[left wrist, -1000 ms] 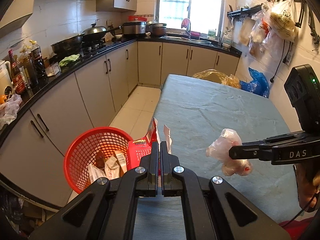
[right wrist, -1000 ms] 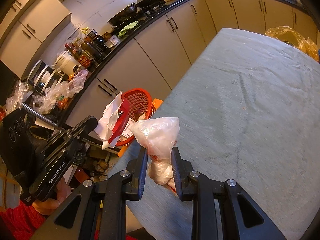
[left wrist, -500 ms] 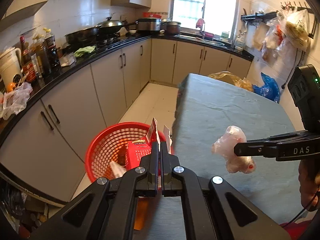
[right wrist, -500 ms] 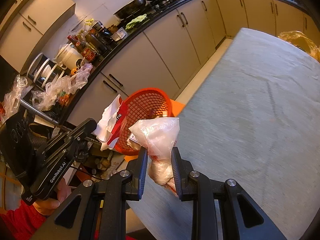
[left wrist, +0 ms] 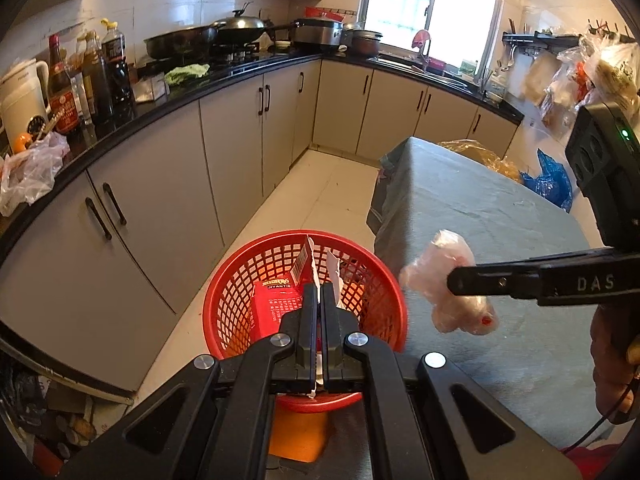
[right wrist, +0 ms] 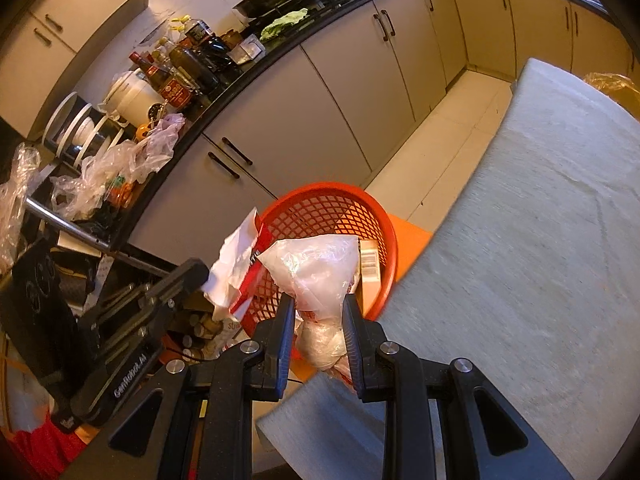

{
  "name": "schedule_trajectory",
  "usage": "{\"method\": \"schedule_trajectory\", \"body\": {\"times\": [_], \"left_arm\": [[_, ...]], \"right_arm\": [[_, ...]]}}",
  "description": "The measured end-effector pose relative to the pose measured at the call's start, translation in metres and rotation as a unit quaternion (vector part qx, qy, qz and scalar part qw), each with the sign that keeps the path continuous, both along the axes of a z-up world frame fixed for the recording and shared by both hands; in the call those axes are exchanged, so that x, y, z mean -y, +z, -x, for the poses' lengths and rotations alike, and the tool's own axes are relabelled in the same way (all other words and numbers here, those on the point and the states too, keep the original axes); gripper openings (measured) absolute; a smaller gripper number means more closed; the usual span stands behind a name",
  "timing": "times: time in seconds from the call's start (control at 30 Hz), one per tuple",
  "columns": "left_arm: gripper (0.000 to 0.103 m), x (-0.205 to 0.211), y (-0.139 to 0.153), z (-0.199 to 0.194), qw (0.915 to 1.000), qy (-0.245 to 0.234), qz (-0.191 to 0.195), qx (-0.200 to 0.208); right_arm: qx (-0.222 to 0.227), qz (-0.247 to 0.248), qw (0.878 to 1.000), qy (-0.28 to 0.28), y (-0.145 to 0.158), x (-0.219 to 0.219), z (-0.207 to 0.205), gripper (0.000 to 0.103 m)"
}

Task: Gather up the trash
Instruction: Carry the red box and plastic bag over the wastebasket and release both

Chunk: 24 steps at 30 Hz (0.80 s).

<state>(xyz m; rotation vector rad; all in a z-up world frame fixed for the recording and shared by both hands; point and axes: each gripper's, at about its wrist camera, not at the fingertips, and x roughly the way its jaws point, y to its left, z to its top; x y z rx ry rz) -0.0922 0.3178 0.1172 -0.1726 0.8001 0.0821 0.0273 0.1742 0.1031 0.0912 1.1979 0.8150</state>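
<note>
Some trash already lies in the red basket (left wrist: 248,292); left gripper (left wrist: 319,300) clenched on a red wrapper (left wrist: 276,304), right gripper (right wrist: 319,316) grasping a plastic bag (right wrist: 316,268), neither dropped yet

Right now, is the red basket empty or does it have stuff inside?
Not empty. The red basket holds a barcoded carton against its wall; how much lies beneath it I cannot tell.

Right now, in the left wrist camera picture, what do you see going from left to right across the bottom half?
Cabinet doors → red basket → crumpled plastic bag → right gripper → grey-green table.
</note>
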Motion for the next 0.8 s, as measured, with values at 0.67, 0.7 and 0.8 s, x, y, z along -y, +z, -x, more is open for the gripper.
{"method": "schedule_trajectory", "body": {"times": [0.67, 0.7, 0.8], "left_arm": [[0.001, -0.015, -0.011, -0.024, 0.9997, -0.010, 0.023, -0.009], [0.001, -0.014, -0.011, -0.025, 0.9996, -0.011, 0.023, -0.009], [0.001, -0.015, -0.013, -0.026, 0.9995, -0.013, 0.025, -0.012]], "right_arm": [[-0.040, 0.010, 0.998, -0.038, -0.019, -0.043, -0.031, 0.026], [-0.040, 0.010, 0.998, -0.039, -0.019, -0.044, -0.031, 0.026], [-0.042, 0.012, 0.998, -0.041, -0.021, -0.046, -0.033, 0.027]]}}
